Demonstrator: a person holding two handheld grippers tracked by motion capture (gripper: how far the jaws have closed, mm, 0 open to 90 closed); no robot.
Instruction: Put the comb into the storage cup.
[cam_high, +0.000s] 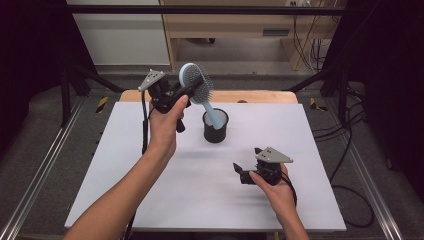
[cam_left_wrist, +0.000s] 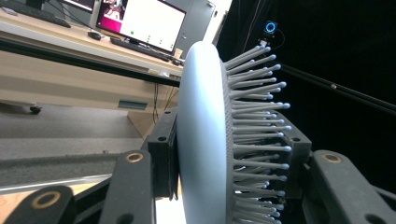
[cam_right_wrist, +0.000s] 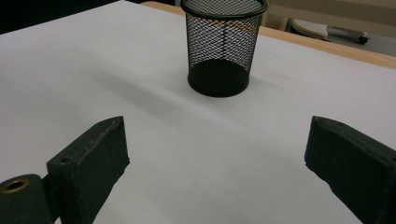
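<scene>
White surface (cam_high: 150, 200) takes up most of the high view, wooden edge showing at the far side. Black mesh pen cup (cam_high: 215, 126) stands upright near the far-middle of it; in the right tool view the cup (cam_right_wrist: 224, 46) sits straight ahead with bare surface (cam_right_wrist: 93, 70) between. Light-blue hairbrush (cam_high: 196, 85) is off the surface, tilted, head up and to the left, handle end pointing down toward the cup opening. Can't tell from the high view whether the handle tip is inside the rim or just above and in front of it; in the right tool view the cup looks empty through the mesh. Left tool (cam_high: 182, 92) is clamped on the brush head: in the left tool view one jaw presses the smooth back of the hairbrush (cam_left_wrist: 201, 140), the other sits against the bristle side, so jaws part-closed, gripping the brush. Right tool (cam_high: 239, 169) rests low on the surface, near side, right of the cup and well apart from it, jaws spread wide, nothing between them. Judgement: pickup done, brush carried over to the cup; left to do is lowering the handle into the cup and releasing.
</scene>
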